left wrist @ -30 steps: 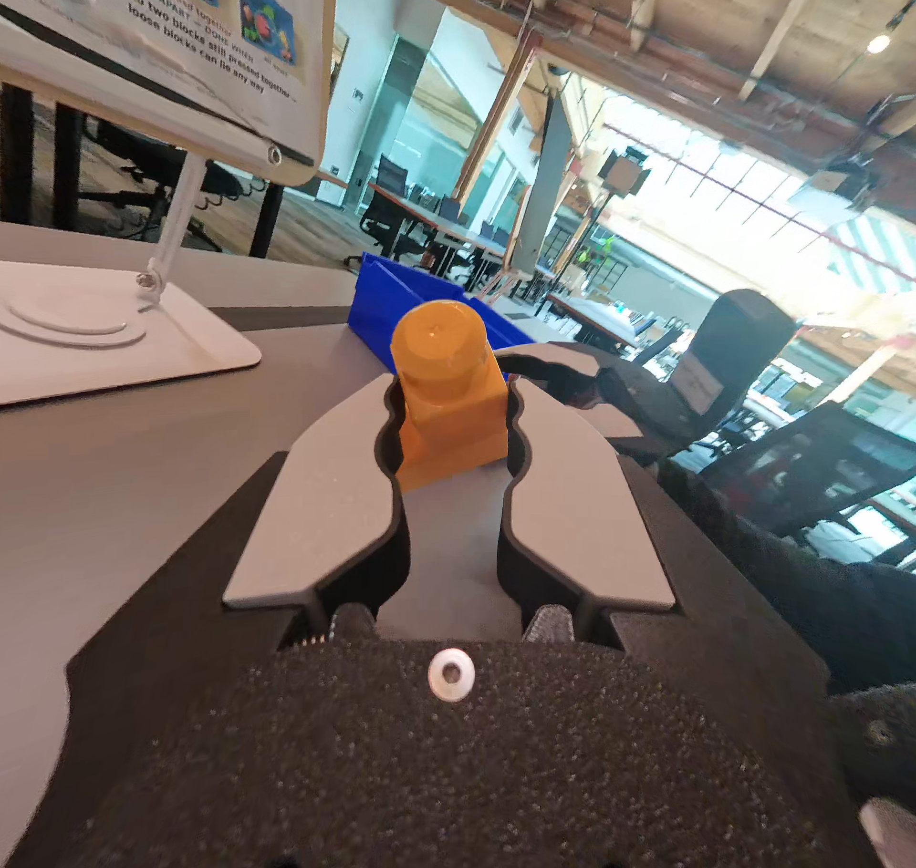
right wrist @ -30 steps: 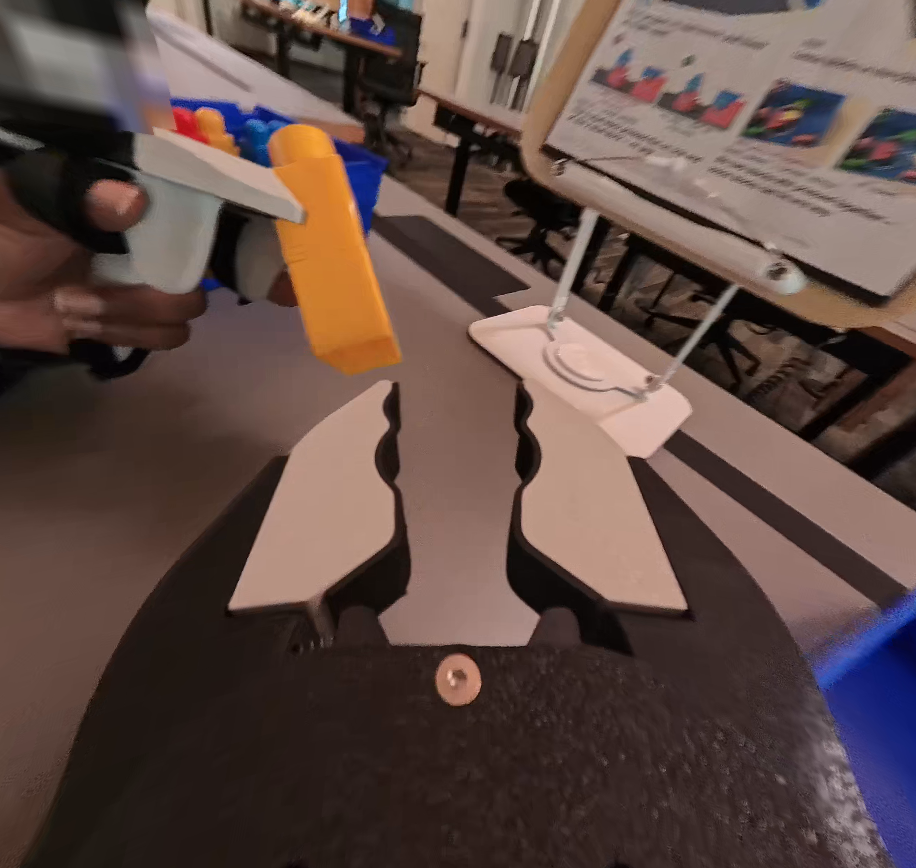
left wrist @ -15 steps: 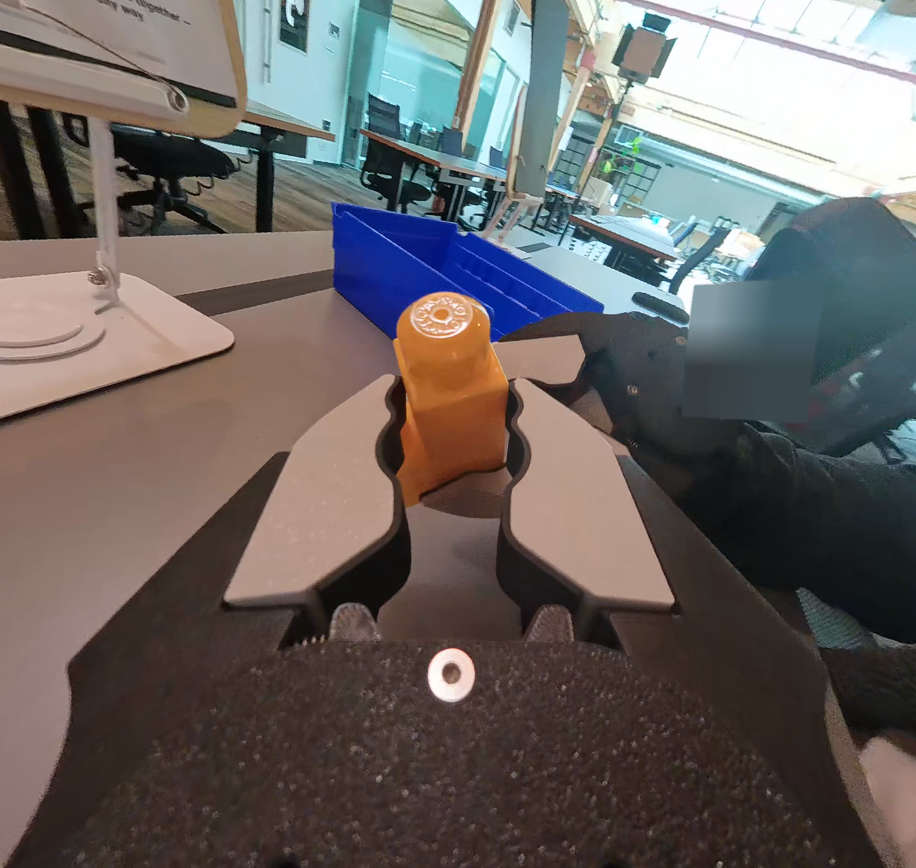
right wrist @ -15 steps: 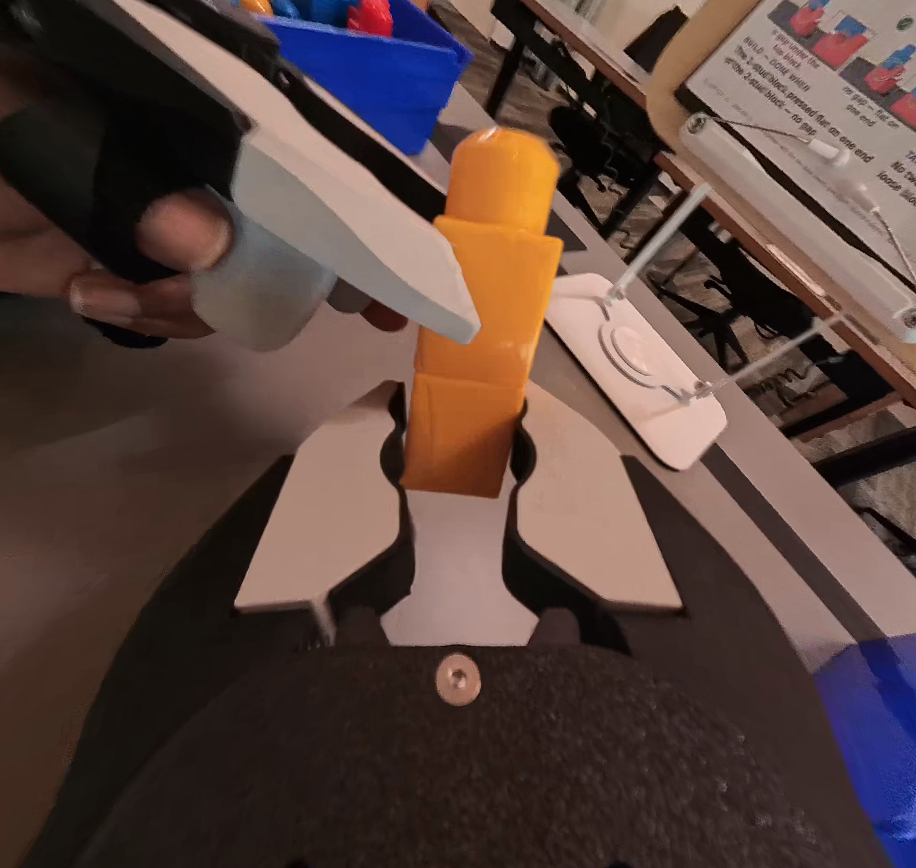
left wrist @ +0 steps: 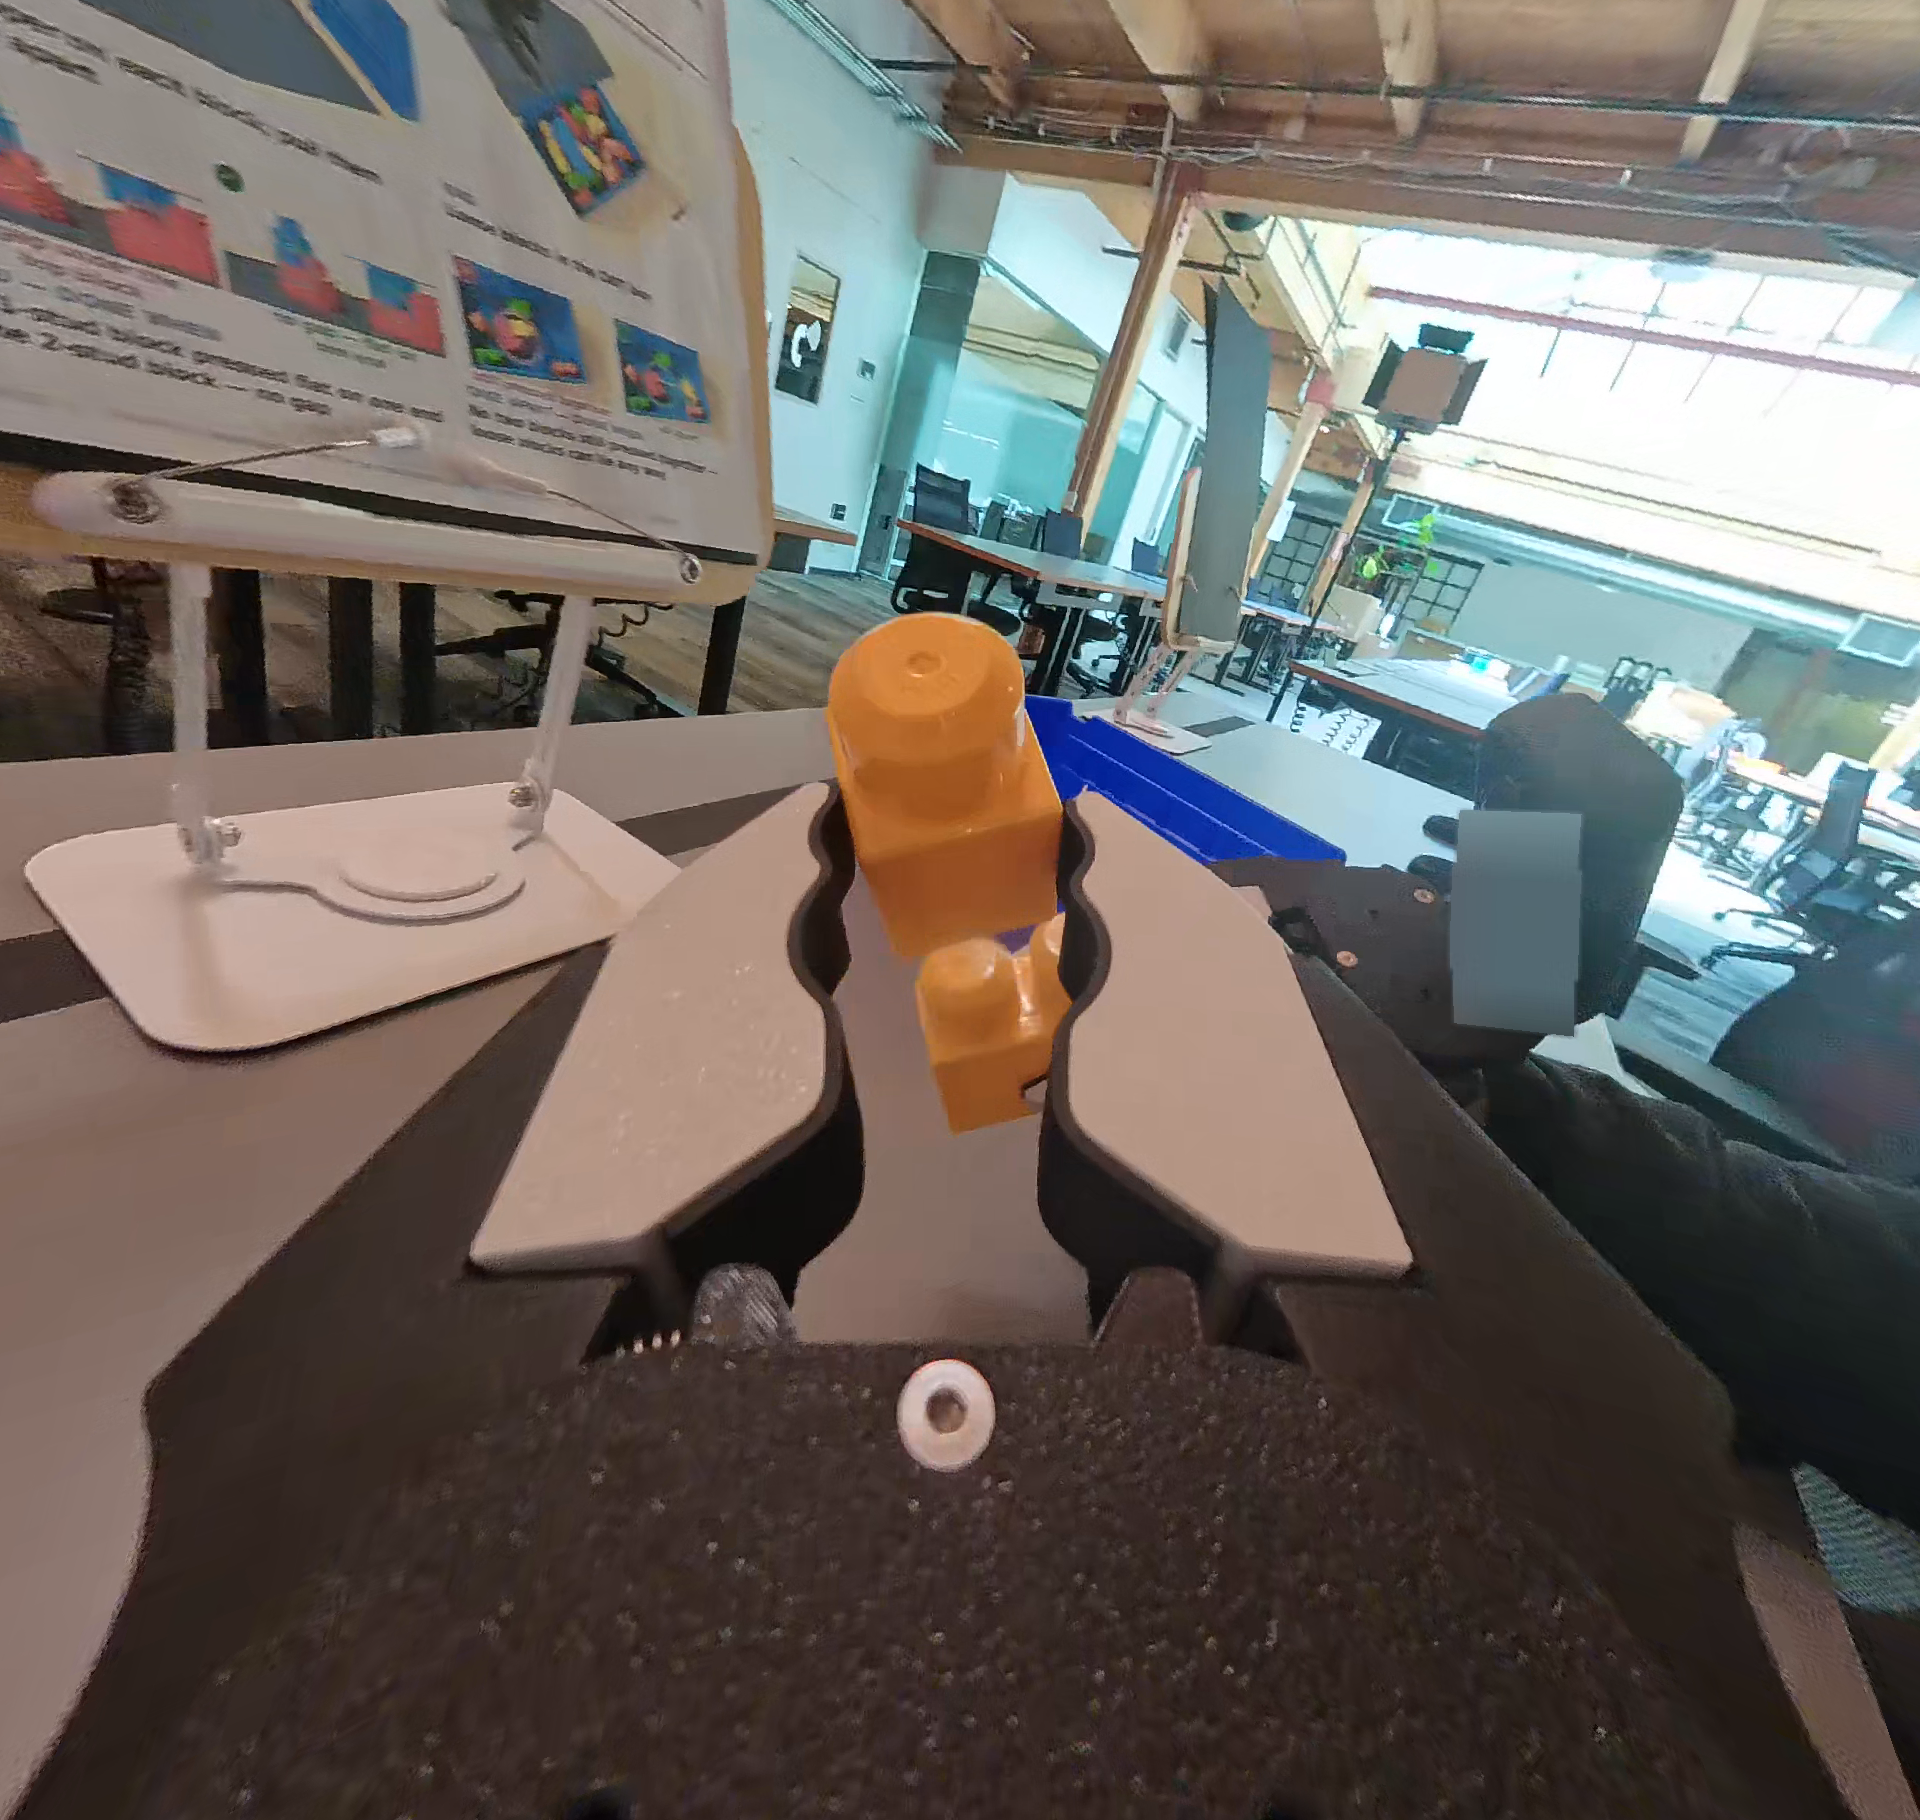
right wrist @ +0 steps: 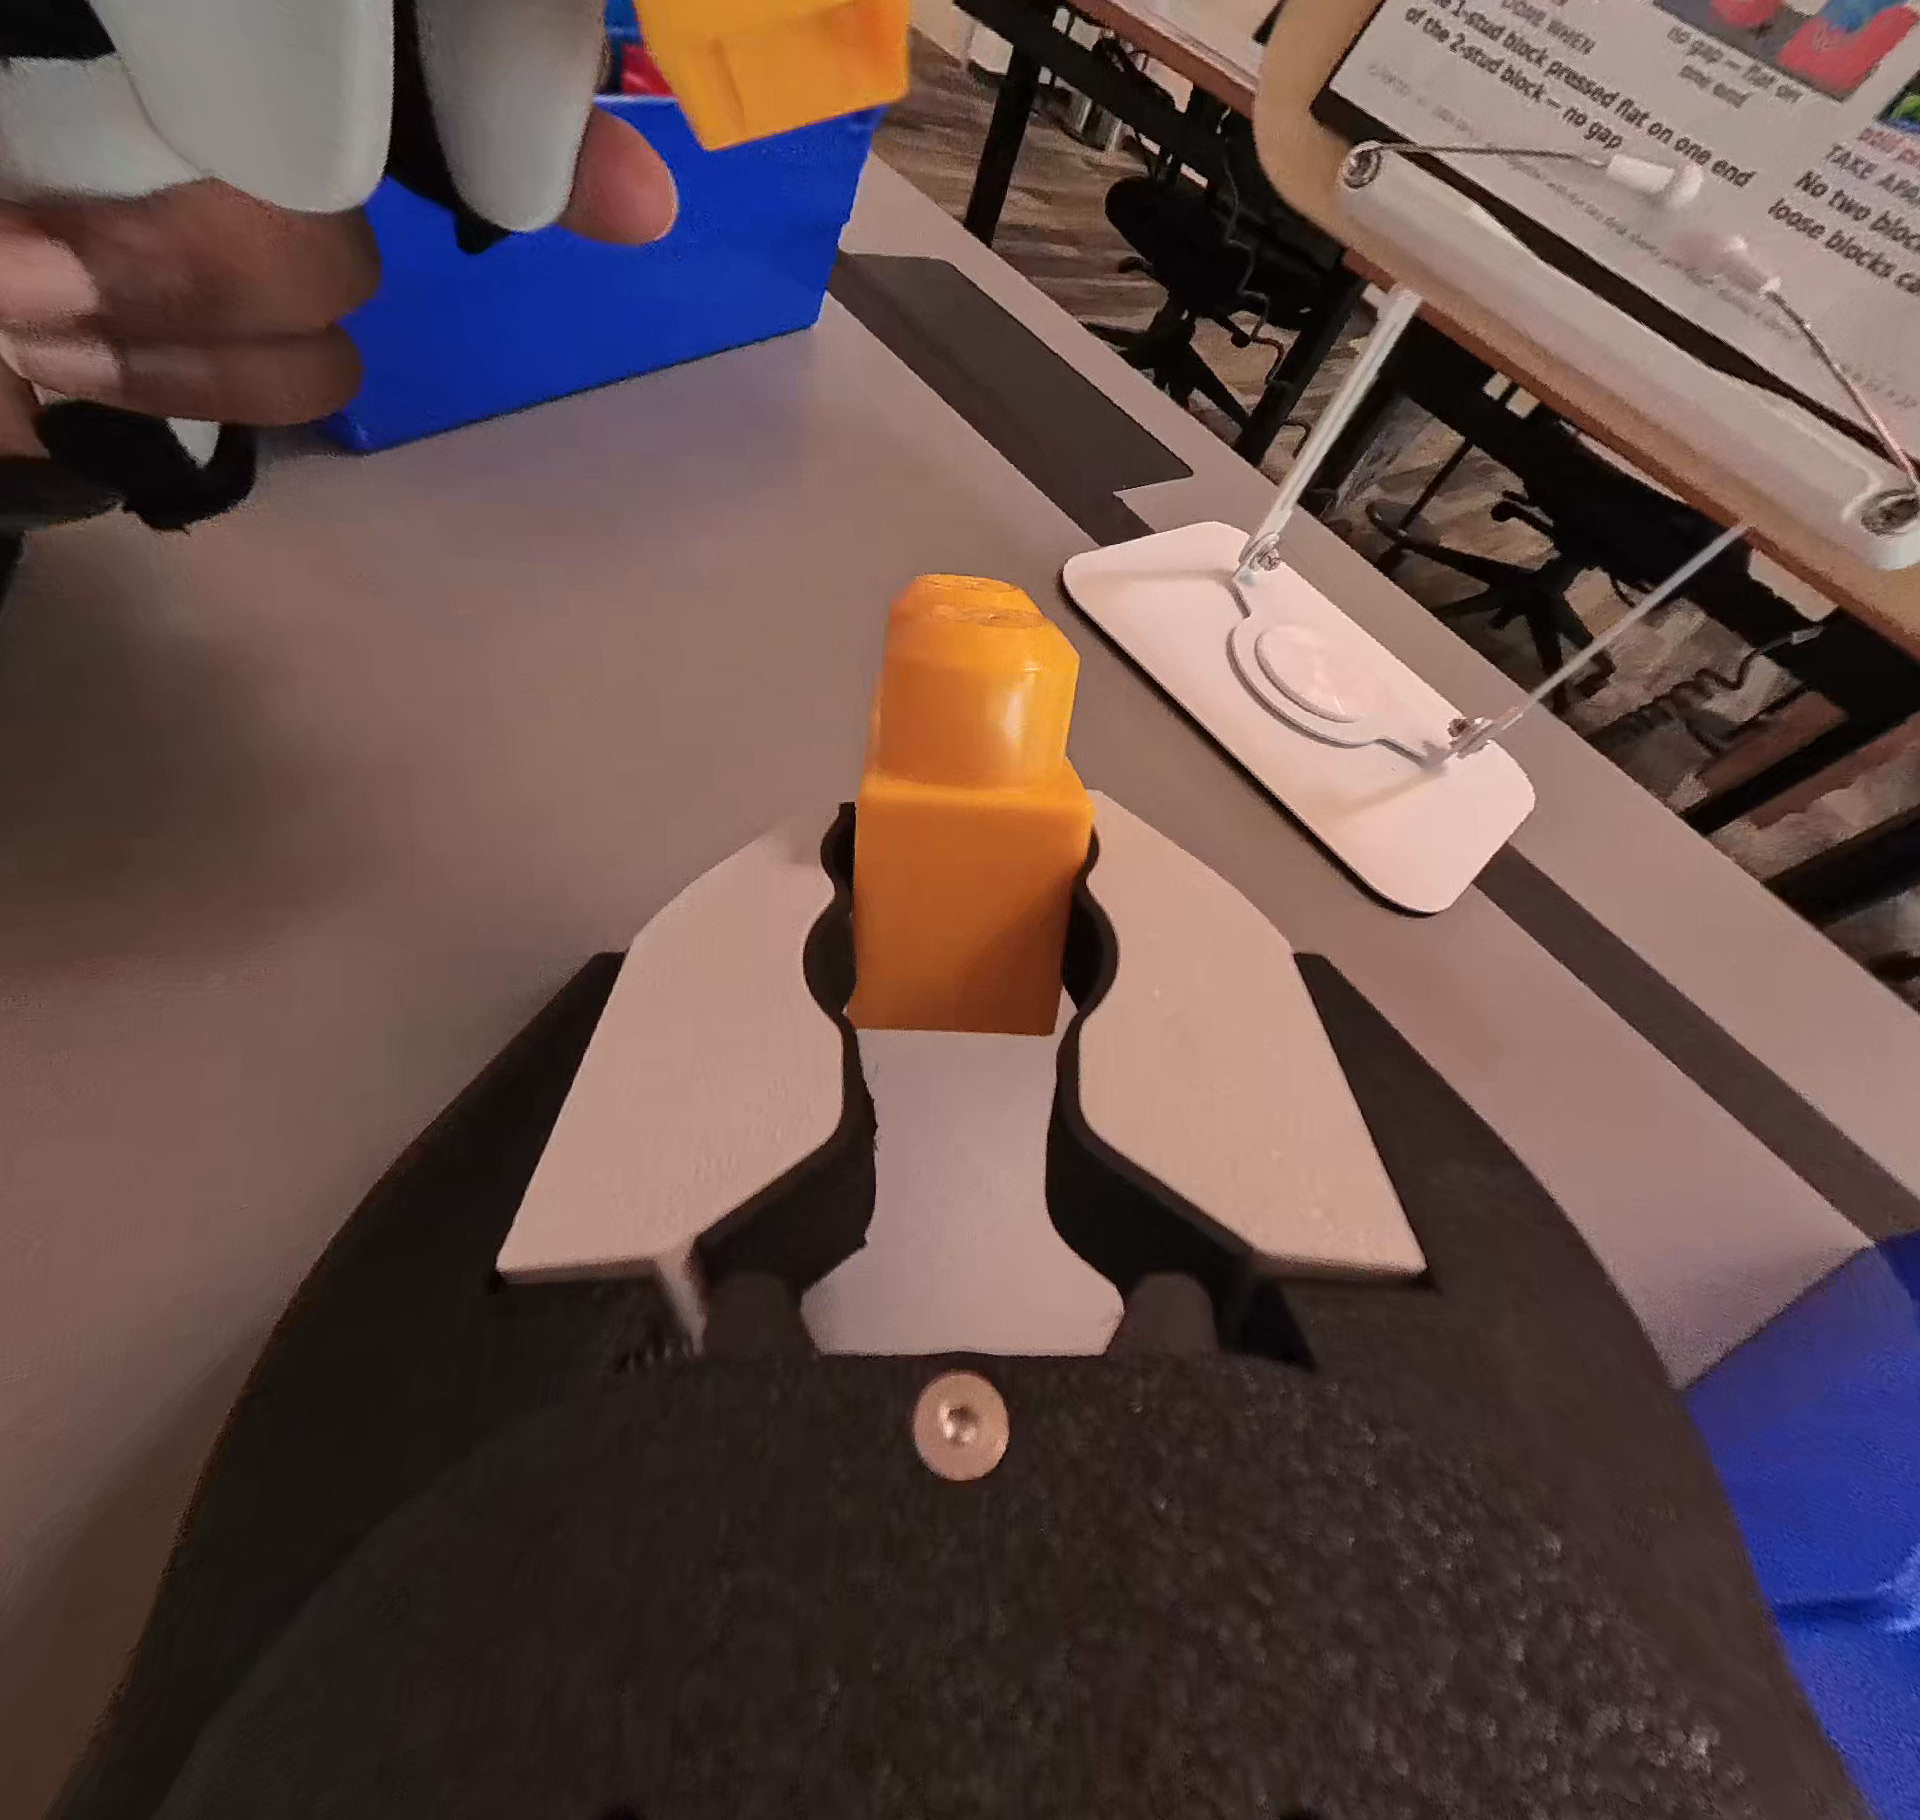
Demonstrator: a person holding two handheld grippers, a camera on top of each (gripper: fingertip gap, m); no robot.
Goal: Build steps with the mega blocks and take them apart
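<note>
My left gripper (left wrist: 943, 840) is shut on an orange one-stud block (left wrist: 940, 783) and holds it up in the air. My right gripper (right wrist: 968, 851) is shut on an orange two-stud block (right wrist: 961, 897), studs pointing away from me, above the grey table (right wrist: 416, 731). The two blocks are apart. In the left wrist view the two-stud block (left wrist: 987, 1032) sits just below the one-stud block. In the right wrist view the one-stud block (right wrist: 769, 14) hangs at the top left, next to a grey finger (right wrist: 239, 56) of the left gripper.
A white stand base (left wrist: 312, 897) carries an instruction board; it also shows in the right wrist view (right wrist: 1299, 710). A blue bin (right wrist: 582, 243) stands behind the left gripper. Another blue bin (left wrist: 1153, 783) stands near the right gripper. A hand (right wrist: 208, 316) holds the left gripper. About 12 cm separates my left fingertips from my right.
Half a second ago the two orange blocks were pressed together with both grippers shut on the stack. Now they are separated: the left gripper has lifted the one-stud block up and away.
</note>
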